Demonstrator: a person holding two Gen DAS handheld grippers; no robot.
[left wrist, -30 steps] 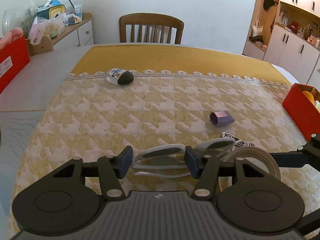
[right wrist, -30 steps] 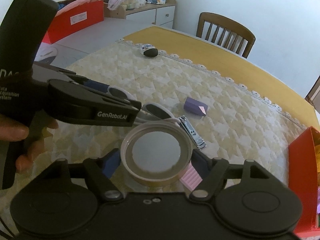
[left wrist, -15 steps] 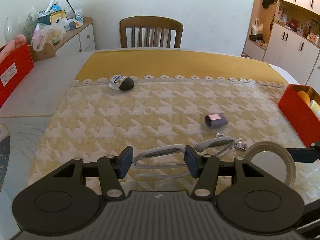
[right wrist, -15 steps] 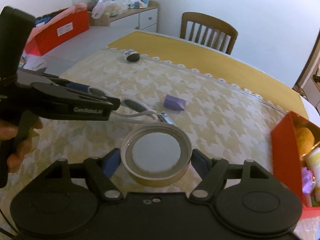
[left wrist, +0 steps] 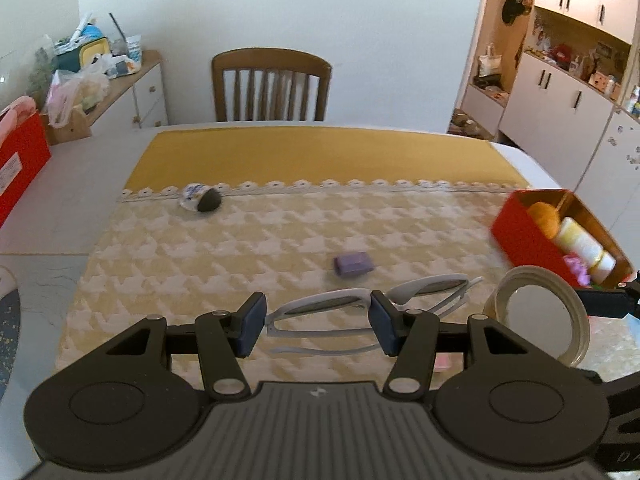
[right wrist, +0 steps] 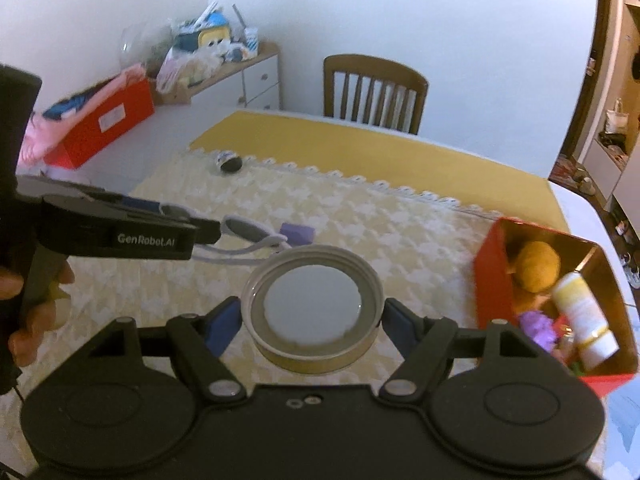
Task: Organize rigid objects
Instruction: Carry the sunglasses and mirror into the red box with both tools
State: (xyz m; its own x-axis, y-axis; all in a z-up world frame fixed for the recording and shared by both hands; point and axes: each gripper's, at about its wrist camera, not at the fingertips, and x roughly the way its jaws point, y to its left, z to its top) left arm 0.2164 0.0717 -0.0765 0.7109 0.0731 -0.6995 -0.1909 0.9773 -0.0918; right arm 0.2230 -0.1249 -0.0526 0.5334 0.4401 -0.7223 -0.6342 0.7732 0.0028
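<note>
My left gripper [left wrist: 318, 326] is shut on a pair of white glasses [left wrist: 320, 308] and holds them above the tablecloth; the glasses also show in the right wrist view [right wrist: 248, 236]. My right gripper [right wrist: 312, 320] is shut on a round metal lid [right wrist: 312, 308], held in the air; the lid also shows in the left wrist view [left wrist: 536, 320]. A red box [right wrist: 492, 292] with a yellow toy, a white bottle and a purple thing stands at the right [left wrist: 528, 240]. A small purple block [left wrist: 354, 264] lies on the cloth.
A black and white object [left wrist: 204, 199] lies by the lace border. A wooden chair [left wrist: 272, 84] stands behind the table. Another red box [right wrist: 104, 120] and a cluttered sideboard [left wrist: 100, 80] are at the left.
Both grippers have risen and moved right with the glasses and the lid. The red box at the right has come closer into view. The nail clippers are out of sight.
</note>
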